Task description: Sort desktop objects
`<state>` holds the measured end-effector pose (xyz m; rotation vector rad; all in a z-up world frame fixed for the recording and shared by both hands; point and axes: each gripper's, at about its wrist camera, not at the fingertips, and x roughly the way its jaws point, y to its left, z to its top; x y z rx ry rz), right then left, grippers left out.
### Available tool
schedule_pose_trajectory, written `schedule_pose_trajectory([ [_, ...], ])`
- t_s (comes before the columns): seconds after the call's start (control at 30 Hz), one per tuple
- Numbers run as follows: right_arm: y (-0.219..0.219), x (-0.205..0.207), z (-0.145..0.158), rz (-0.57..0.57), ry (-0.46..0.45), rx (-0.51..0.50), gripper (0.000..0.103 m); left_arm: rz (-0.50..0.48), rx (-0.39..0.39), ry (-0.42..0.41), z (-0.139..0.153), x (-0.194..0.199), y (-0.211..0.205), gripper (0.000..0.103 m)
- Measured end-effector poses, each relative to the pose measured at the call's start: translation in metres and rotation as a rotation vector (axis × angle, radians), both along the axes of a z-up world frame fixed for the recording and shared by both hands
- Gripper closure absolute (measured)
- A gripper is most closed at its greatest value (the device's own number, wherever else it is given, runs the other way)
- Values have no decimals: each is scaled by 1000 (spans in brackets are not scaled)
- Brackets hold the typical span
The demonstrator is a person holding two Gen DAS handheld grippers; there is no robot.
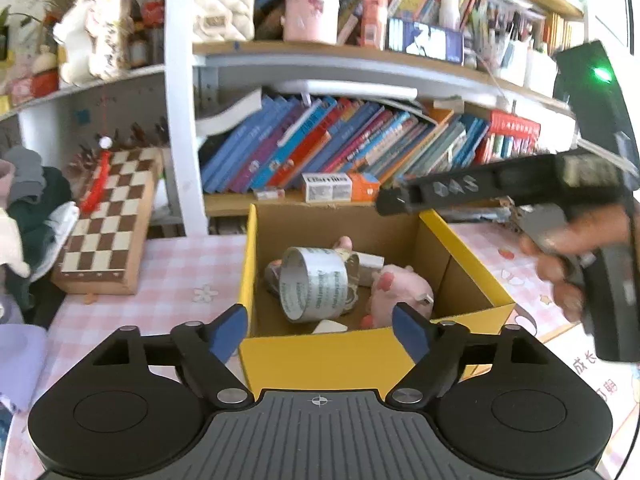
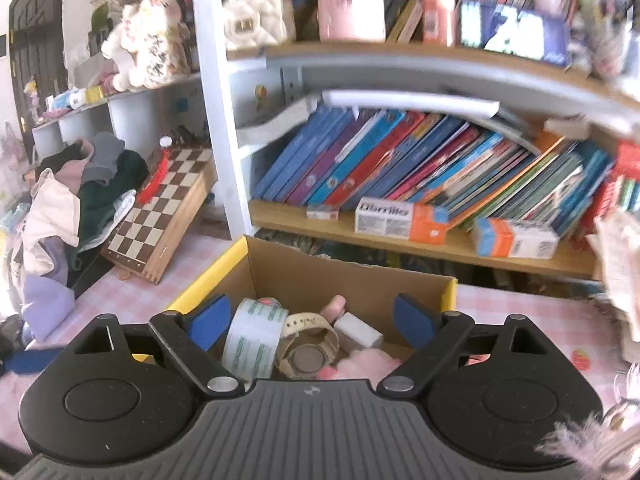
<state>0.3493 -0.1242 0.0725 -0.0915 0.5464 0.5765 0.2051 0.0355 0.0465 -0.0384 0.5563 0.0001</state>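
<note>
My left gripper point(image 1: 320, 330) and right gripper point(image 2: 312, 322) both stand wide with nothing between the pads, over the yellow cardboard box point(image 1: 332, 354) on the pink-checked desk point(image 1: 180, 276). Inside lie a tape roll point(image 1: 314, 284), light, stiff, best pinched across its wall, a soft pink plush point(image 1: 400, 290), a watch point(image 2: 308, 344) and a white eraser point(image 2: 358, 330). The box's tall walls would likely crowd any reach; a chessboard point(image 1: 108, 220) leans at the desk's left edge.

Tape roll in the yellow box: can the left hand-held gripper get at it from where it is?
Probably yes. The left hand-held gripper is open and empty, facing the open-topped box. The tape roll lies uncovered, on top. The pink plush toy crowds its right side, and the near wall must be cleared.
</note>
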Motion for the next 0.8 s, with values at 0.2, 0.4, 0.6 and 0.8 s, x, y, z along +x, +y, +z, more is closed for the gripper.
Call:
schedule_pose_trajectory([
  [0.2,-16,-64,5,-75,-74,17,12,4,10,-47,5,-38,4,15],
  [0.4,-28,-121,1,-145,-108,19,10,9,33,-76,5,-76,7,12],
  [0.6,-35,-172,-15,-199,-142,-26,7,20,66,-94,-1,-108,5,9],
  [0.8,-37,-212,-36,-246,-138,-57,7,30,92,-93,-7,-131,2,6],
])
